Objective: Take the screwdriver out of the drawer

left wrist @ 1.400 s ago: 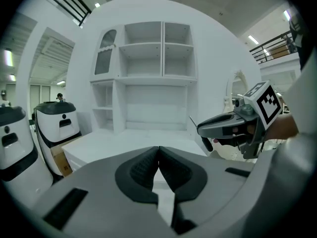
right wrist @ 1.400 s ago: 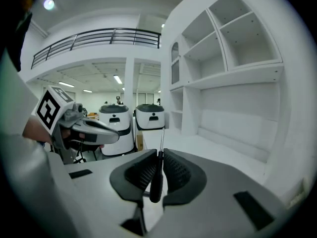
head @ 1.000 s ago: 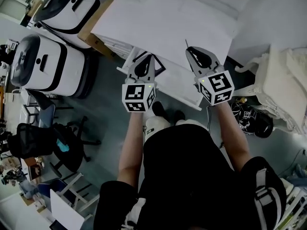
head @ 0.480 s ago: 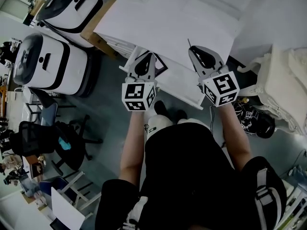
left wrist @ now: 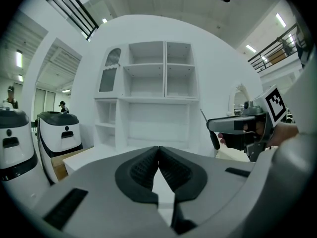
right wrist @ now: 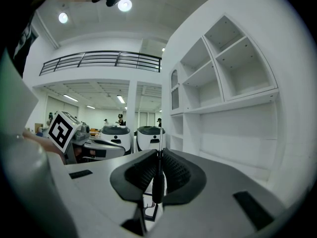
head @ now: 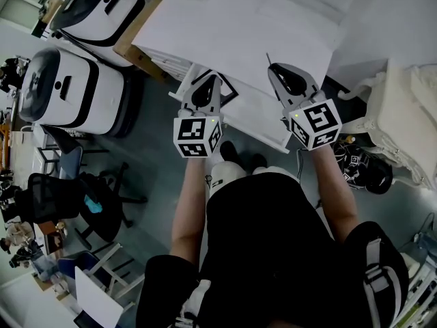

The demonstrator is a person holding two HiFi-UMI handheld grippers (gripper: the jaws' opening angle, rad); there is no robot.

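The right tongs (right wrist: 158, 155) are closed on the screwdriver (right wrist: 156, 180). Its dark handle is pinched between the ribbed pads, and the thin metal shaft sticks up past the tips. In the left gripper view the same tool (left wrist: 213, 139) hangs from the right tongs (left wrist: 212, 126) with the handle below the jaws and the shaft slanting upward, clear of any surface.

From the head view, the right tongs (head: 274, 71) hover over the front edge of the white table (head: 232, 33), just above the open white drawer (head: 263, 118). The screwdriver's shaft (head: 268, 60) shows as a fine line past the tips.

The left tongs (left wrist: 158, 150) are pressed fully together with nothing between them. They (head: 210, 80) are held over the left end of the drawer, beside a dark-framed flat thing (head: 229, 96), possibly a printed card, which is too small to make out.

Ahead stands a white shelf unit (left wrist: 158, 93). Two white machines with black trim (head: 68, 87) stand on the floor to the left, near a black office chair (head: 58, 200).
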